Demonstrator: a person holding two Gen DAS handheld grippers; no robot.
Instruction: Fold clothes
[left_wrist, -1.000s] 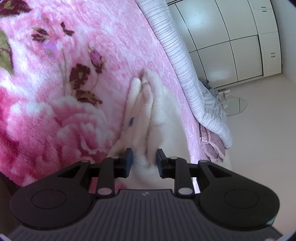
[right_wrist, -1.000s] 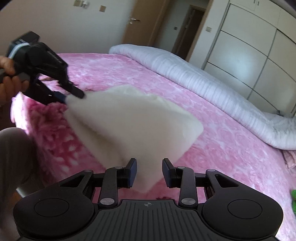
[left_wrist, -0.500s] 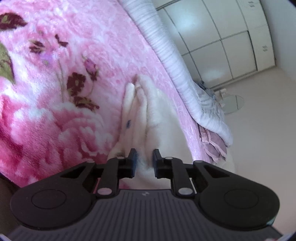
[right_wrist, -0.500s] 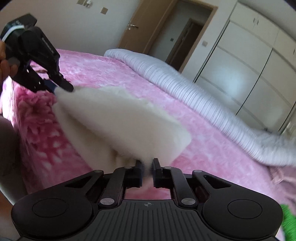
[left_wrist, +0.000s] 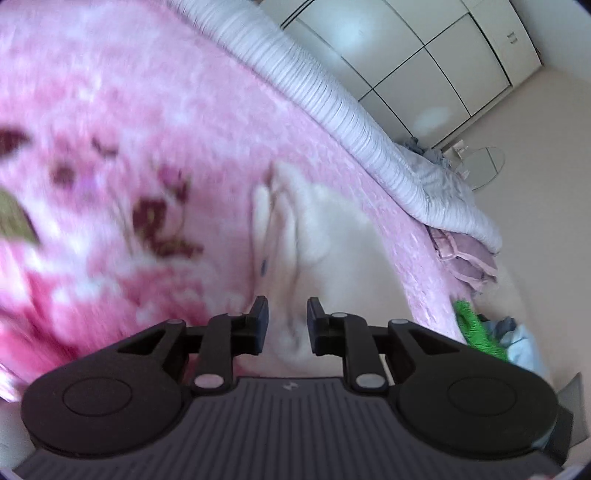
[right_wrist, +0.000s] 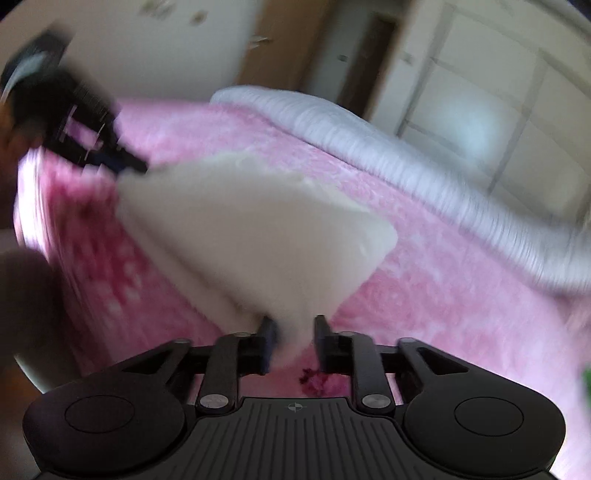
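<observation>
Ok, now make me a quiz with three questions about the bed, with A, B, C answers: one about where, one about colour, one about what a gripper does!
1. Where is the cloth?
A. on the blanket
B. on the floor
C. in the wardrobe

2. What colour is most of the blanket?
A. blue
B. pink
C. black

3. What is the left gripper doing?
A. holding a cup
B. hanging empty
C. gripping the cloth

Answers:
1 A: the white cloth spreads over the blanket on the bed.
2 B: pink fills the bed in both views, with darker flowers.
3 C: the cloth is pinched between its fingers, with that corner lifted off the blanket.
</observation>
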